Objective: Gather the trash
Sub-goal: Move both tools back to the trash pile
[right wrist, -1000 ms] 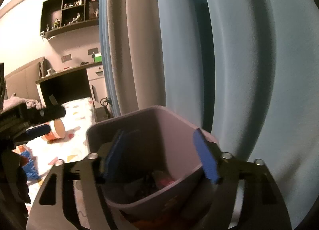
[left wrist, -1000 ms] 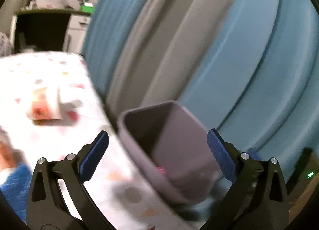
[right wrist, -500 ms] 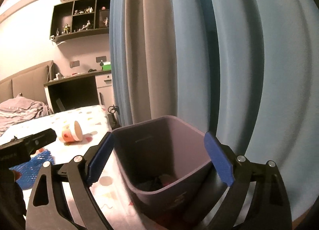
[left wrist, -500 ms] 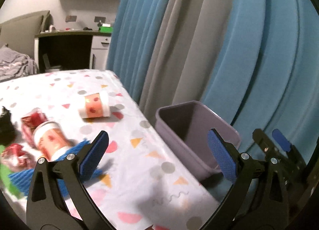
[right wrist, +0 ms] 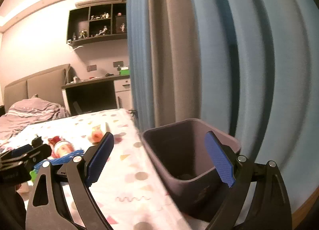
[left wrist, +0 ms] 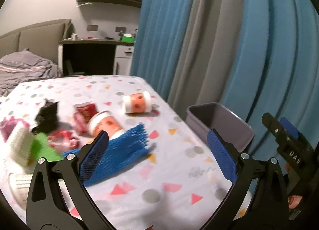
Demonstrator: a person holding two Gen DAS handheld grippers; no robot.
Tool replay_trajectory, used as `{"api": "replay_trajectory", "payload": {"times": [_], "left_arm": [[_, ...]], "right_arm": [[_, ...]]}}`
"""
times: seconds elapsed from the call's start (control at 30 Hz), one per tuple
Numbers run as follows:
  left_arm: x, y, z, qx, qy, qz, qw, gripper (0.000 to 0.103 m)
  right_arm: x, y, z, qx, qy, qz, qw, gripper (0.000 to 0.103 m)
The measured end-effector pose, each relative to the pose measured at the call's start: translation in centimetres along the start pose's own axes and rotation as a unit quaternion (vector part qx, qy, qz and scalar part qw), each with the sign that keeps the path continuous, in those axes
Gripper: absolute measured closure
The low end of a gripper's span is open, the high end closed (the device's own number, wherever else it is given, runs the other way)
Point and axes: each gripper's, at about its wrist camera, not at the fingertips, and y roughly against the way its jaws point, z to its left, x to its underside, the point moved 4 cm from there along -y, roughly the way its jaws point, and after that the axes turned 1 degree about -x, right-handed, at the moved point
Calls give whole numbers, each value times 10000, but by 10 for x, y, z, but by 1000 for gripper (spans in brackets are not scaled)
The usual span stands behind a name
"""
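A grey bin stood upright and open beside the right edge of the bench. Two orange-and-white cups lay on their sides on the bench among red wrappers, a black scrap and a blue foam net.

The left gripper has been swung away from the grey bin, which is now seen at three o'clock of its view, and the table's litter has been brought in: blue netting, two paper cups, red wrappers. The right gripper has been drawn back from the bin's mouth, its jaws spread wider and nothing seen between them.
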Motion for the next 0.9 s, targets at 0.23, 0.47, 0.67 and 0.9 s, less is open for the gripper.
{"api": "replay_trajectory", "payload": {"times": [0.23, 0.47, 0.67, 0.9], "left_arm": [[13, 39, 43, -511, 179, -159, 9984, 6], [30, 85, 95, -1284, 213, -411, 9906, 6], [40, 110, 139, -1763, 461, -518, 9819, 6], [41, 127, 171, -1928, 699, -635, 9767, 6]], "right_arm": [[14, 2, 52, -527, 208, 200, 9982, 14], [40, 2, 131, -1296, 623, 515, 9883, 14], [63, -8, 192, -1619, 1052, 780, 9781, 14], [80, -25, 235, -1707, 1296, 1184, 9696, 14]]}}
